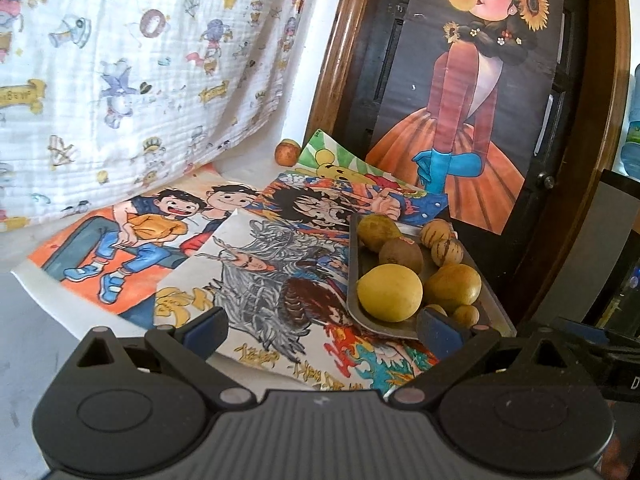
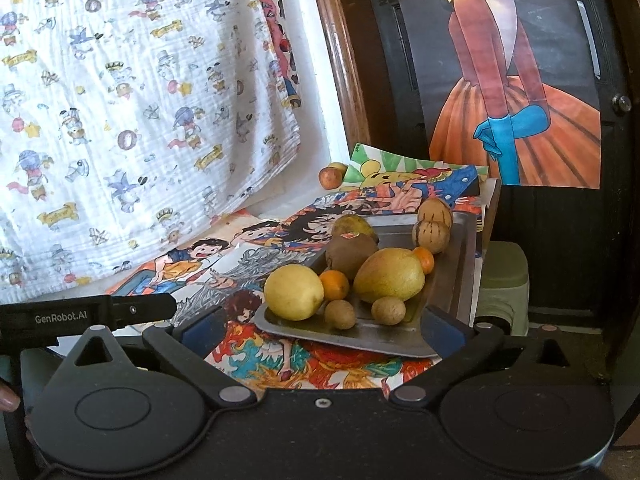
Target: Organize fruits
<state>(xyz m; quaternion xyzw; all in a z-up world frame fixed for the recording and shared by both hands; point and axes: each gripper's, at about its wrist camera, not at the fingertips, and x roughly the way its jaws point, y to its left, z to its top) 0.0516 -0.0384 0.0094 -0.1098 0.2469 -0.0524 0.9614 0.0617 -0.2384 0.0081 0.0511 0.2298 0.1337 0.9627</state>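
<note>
So I have both grippers pulled back near me, and neither one holds anything. My left gripper (image 1: pixel 320 326) has its fingers spread wide, and my right gripper (image 2: pixel 322 326) is spread wide too, so each is ready to go around a fruit.

Most of the fruits sit together on the metal tray (image 2: pixel 456 280), which rests on the colourful drawings (image 1: pixel 260 280) that cover the table. I think the tray is the place where the fruits belong. A big yellow lemon (image 2: pixel 293 291) lies at the front edge of the tray, with a small orange (image 2: pixel 335 284) touching it and a large pear-like fruit (image 2: pixel 389 275) just beside that. Two little brown round fruits sit at the front.

One reddish apple (image 1: pixel 287 151) is well apart from the rest, far back near the white cloth (image 1: pixel 120 80). I think that one should go on the tray next. It is far away, so I would reach a long way over the drawings.
</note>
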